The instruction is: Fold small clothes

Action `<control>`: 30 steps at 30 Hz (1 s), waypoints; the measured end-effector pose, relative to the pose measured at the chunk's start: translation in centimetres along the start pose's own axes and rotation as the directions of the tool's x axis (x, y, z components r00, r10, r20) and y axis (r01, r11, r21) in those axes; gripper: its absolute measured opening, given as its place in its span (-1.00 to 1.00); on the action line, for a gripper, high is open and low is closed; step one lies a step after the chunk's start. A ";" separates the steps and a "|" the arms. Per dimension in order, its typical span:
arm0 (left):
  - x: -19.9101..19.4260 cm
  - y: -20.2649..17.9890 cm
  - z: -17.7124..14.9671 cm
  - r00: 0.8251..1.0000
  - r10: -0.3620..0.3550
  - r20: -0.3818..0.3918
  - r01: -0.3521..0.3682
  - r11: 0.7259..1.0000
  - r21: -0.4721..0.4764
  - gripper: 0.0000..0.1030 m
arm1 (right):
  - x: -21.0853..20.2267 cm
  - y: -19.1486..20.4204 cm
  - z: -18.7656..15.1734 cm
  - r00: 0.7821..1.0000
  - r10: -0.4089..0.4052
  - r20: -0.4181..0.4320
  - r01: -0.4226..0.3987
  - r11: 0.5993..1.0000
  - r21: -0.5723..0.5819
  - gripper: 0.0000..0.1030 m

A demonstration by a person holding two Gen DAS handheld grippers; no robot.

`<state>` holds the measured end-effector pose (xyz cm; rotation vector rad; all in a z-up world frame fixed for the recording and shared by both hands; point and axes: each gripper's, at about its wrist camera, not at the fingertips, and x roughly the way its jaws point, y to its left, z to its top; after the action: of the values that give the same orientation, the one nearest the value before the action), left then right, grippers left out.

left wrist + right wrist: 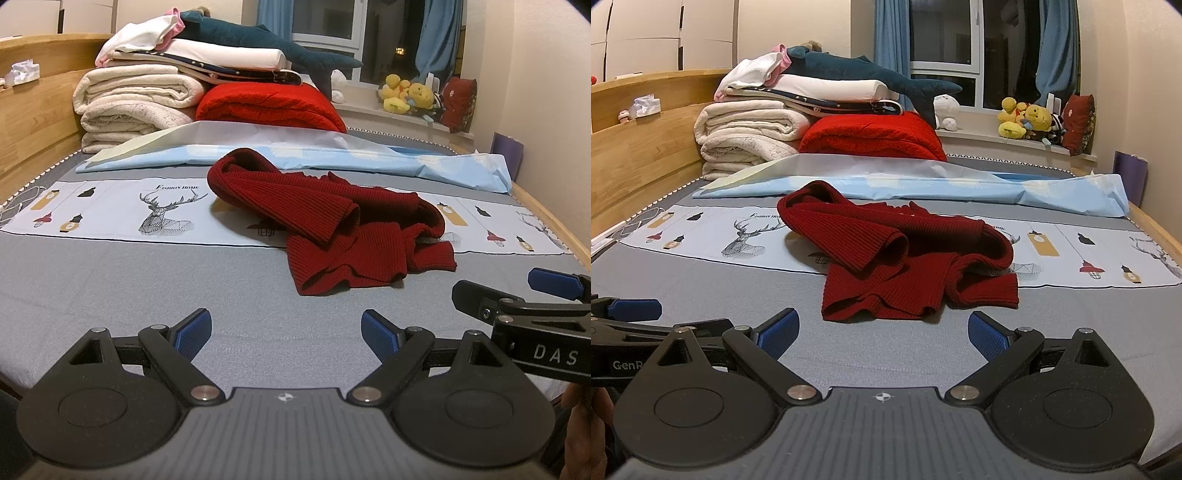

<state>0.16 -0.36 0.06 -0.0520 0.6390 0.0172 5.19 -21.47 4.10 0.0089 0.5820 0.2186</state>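
Observation:
A dark red ribbed knit garment (332, 225) (905, 258) lies crumpled on the bed, partly on a printed light-blue cloth (110, 210) (713, 236), partly on the grey sheet (129, 288). My left gripper (286, 334) hovers over the grey sheet in front of the garment, open, nothing between its blue pads. My right gripper (882, 334) is open too, just short of the garment's near hem, with nothing between its pads. The right gripper shows at the right edge of the left wrist view (517, 299), and one blue fingertip (635, 309) of the left gripper shows at the left edge of the right wrist view.
At the head of the bed is a stack of folded cream blankets (136, 99), a red blanket (269, 103) and a plush shark (266, 40). A pale blue sheet (295, 155) lies across behind the garment. Wooden bed frame (33, 110) runs along the left; plush toys (406, 94) sit on the windowsill.

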 end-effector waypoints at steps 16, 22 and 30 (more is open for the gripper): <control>0.3 0.3 -0.6 1.000 0.007 0.002 -0.007 1.000 0.009 0.77 | 0.0 0.0 -0.1 1.000 0.001 -0.005 -0.001 1.000 0.003 0.89; -0.1 0.1 -0.8 0.999 0.011 0.046 -0.013 0.999 0.041 0.73 | -0.1 -0.1 0.0 1.000 -0.009 0.011 0.009 1.000 0.006 0.82; 0.1 0.2 -0.7 0.997 0.008 0.071 -0.014 0.996 0.087 0.12 | 0.3 -4.8 3.6 0.993 -0.051 0.108 0.044 0.997 0.064 0.25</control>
<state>-0.21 -0.15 -0.54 0.0372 0.5692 0.0019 8.35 -25.89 6.65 0.0661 0.4791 0.1527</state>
